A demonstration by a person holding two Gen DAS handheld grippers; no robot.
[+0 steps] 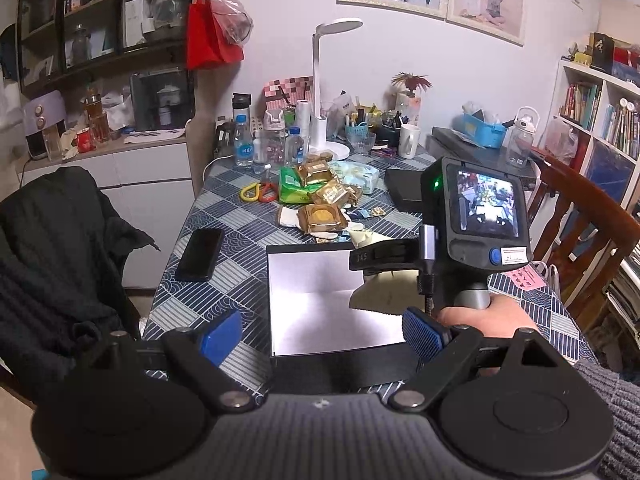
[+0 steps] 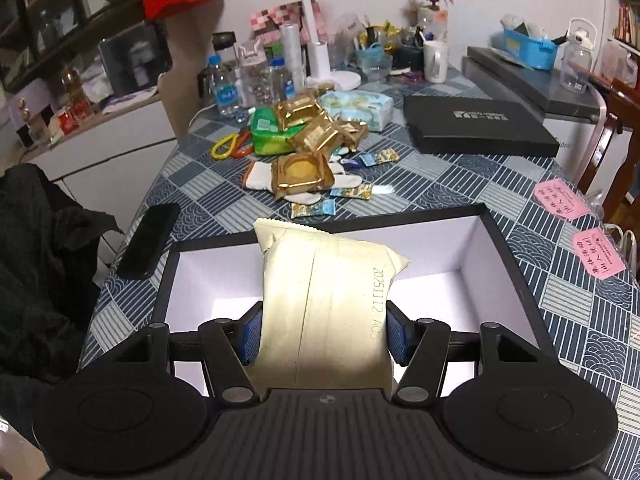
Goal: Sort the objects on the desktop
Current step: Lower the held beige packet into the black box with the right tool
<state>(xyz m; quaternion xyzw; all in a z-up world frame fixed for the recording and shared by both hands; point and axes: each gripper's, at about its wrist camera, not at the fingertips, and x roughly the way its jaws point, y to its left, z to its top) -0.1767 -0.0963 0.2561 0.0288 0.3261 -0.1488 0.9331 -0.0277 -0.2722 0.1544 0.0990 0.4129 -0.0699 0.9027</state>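
Note:
My right gripper point(image 2: 325, 338) is shut on a cream packet point(image 2: 324, 300) and holds it over the open black box with a white inside point(image 2: 496, 240). In the left wrist view the packet point(image 1: 384, 288) hangs over the box point(image 1: 312, 304) under the right gripper's body point(image 1: 476, 216). My left gripper point(image 1: 320, 334) is open and empty above the box's near edge. A pile of gold snack packets point(image 2: 308, 168), a green packet point(image 2: 268, 136) and small candies point(image 2: 352, 192) lies farther back on the table.
A black phone point(image 2: 148, 240) lies left of the box. A black lid point(image 2: 476, 124) lies at the back right, pink notes point(image 2: 596, 252) at the right edge. Bottles, a lamp, cups and scissors point(image 2: 232, 146) crowd the far end. A dark jacket point(image 1: 52, 256) drapes a chair on the left.

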